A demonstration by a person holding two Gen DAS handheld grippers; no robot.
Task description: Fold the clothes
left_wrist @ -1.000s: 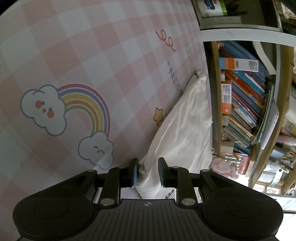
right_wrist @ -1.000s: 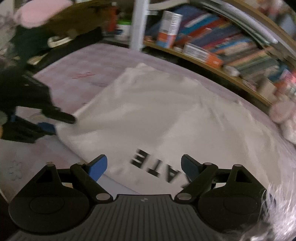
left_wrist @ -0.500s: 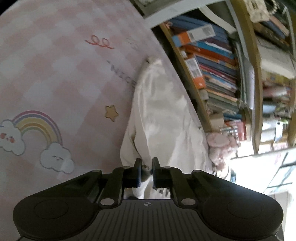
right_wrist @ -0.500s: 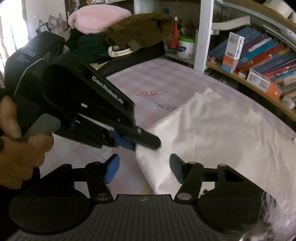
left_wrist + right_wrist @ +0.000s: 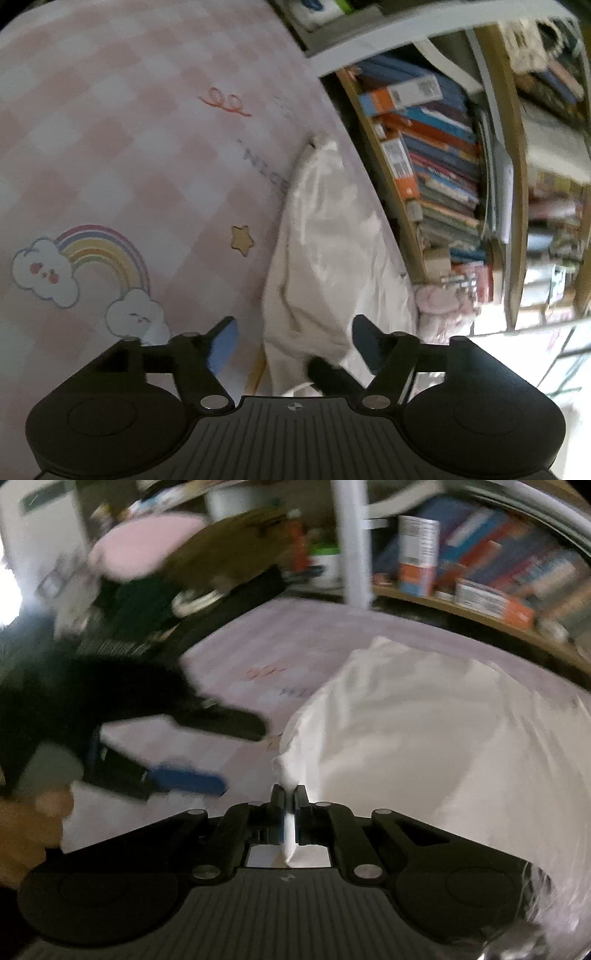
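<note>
A white garment [image 5: 325, 251] lies on a pink checked mat [image 5: 129, 155] with a rainbow and cloud print. My left gripper [image 5: 295, 339] is open, its jaws wide apart on either side of the garment's near corner, holding nothing. In the right wrist view the garment [image 5: 424, 738] is lifted at its near corner. My right gripper [image 5: 289, 801] is shut on that corner, with cloth pinched between the fingers. The left gripper [image 5: 207, 746] shows there, blurred, open, just left of the cloth.
A bookshelf [image 5: 443, 177] packed with books runs along the mat's far side and also shows in the right wrist view [image 5: 498, 583]. A pink fluffy item [image 5: 439, 306] sits by the shelf. Dark bags and a pink cushion [image 5: 147, 550] are piled beyond the mat.
My left gripper was shut on the garment's corner and has opened and let go. My right gripper was open and has closed on that corner, lifting it.
</note>
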